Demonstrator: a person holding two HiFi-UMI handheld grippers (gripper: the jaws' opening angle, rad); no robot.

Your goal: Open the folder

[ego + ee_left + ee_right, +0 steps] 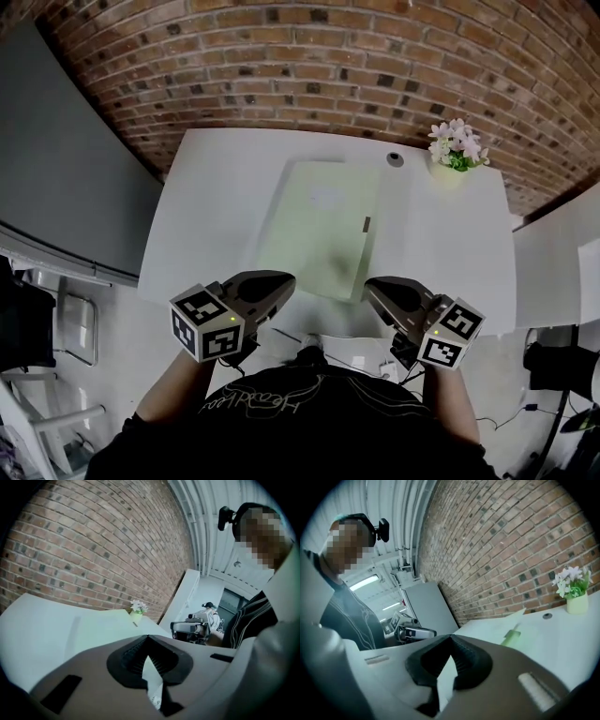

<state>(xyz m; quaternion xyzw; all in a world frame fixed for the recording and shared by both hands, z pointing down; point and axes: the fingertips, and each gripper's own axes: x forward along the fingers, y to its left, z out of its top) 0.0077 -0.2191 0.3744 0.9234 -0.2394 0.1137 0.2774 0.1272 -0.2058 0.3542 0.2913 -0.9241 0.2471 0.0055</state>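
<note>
Two grippers hover at the near edge of the white counter [202, 220], both short of the folder [319, 230]. Left gripper [279, 283]: jaws together, nothing between them in its own view. Right gripper [377, 287]: jaws also together, nothing held.

Folder: pale green, lying flat near the middle of the counter, long side running away from the person. Only one panel shows in the head view, so it reads as shut, though a slightly lifted cover can't be ruled out from here. A small dark tab [367, 223] sits at its right long edge. A flower pot [457, 152] stands at the far right corner, well apart from the folder, and a round grommet [395, 159] lies just beyond the folder's far right corner.

Handling, as a judgement:
- **Weight and stiffness:** looks thin and light, with a bendy plastic or card cover. It won't resist much, but it will flex if lifted by one corner.
- **Grip:** the surface looks smooth and so does the counter, so the folder will likely skate when pushed. One gripper may need to pin the lower leaf.
- **Access:** it lies flush, so there is little gap to get a jaw under.
- **Where to hold:** best bet is the right long edge near the tab, probably the free side, taking only the top leaf. The spine is likely on the left, but not certain.
- **Closure:** the tab may be a closure that has to come free before the cover lifts.
</note>
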